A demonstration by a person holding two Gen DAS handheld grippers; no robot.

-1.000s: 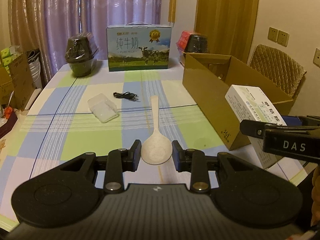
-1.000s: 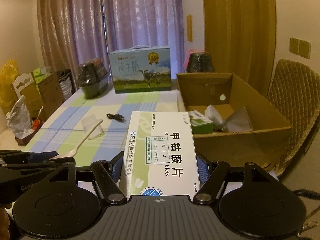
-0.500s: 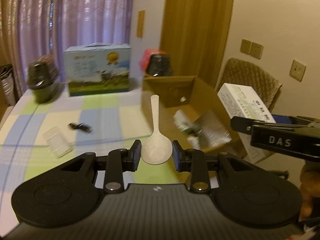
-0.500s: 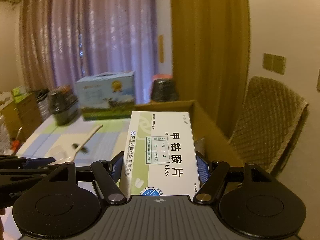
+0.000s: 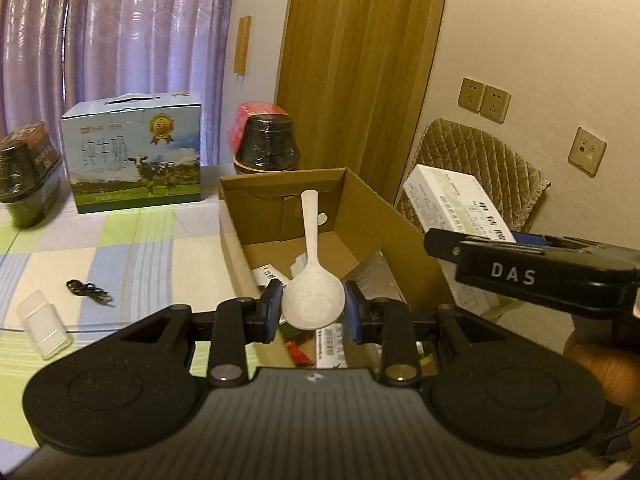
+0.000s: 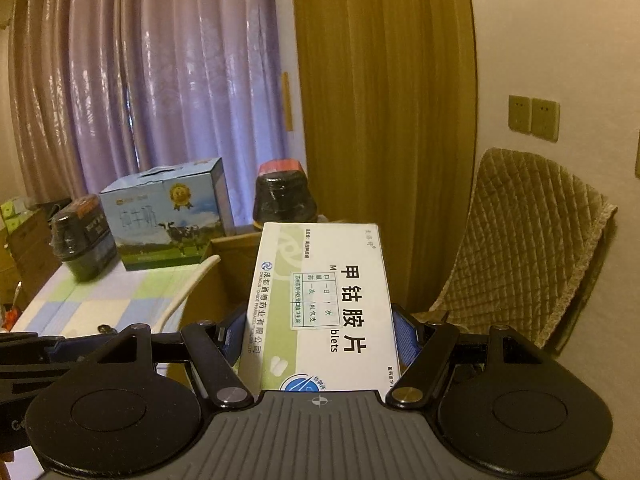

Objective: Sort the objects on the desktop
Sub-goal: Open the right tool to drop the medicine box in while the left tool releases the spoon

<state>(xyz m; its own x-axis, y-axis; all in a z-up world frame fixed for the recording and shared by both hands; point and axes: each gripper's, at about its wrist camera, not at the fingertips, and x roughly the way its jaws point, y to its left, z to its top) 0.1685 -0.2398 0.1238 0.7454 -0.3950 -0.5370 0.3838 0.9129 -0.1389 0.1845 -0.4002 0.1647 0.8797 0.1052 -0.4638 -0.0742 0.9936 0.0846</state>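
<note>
My left gripper (image 5: 313, 309) is shut on the bowl of a white rice spoon (image 5: 311, 276), held above the open cardboard box (image 5: 384, 216); the handle points away over the box. Packets and papers lie inside the box. My right gripper (image 6: 320, 340) is shut on a white and green medicine box (image 6: 320, 300), raised beside the cardboard box's right side; that medicine box (image 5: 456, 208) shows at the right in the left wrist view. The spoon's handle (image 6: 188, 288) also shows at the left in the right wrist view.
On the checked tablecloth (image 5: 120, 248) lie a small clear plastic case (image 5: 44, 328) and a black cable (image 5: 88, 292). A blue milk carton (image 5: 132, 160) and two dark wrapped pots (image 5: 266, 146) stand at the back. A quilted chair (image 6: 528, 248) stands at the right.
Both grippers have swung right and risen from over the table to the cardboard box. The spoon now hangs over the box's inside. Both keep hold of their objects.
</note>
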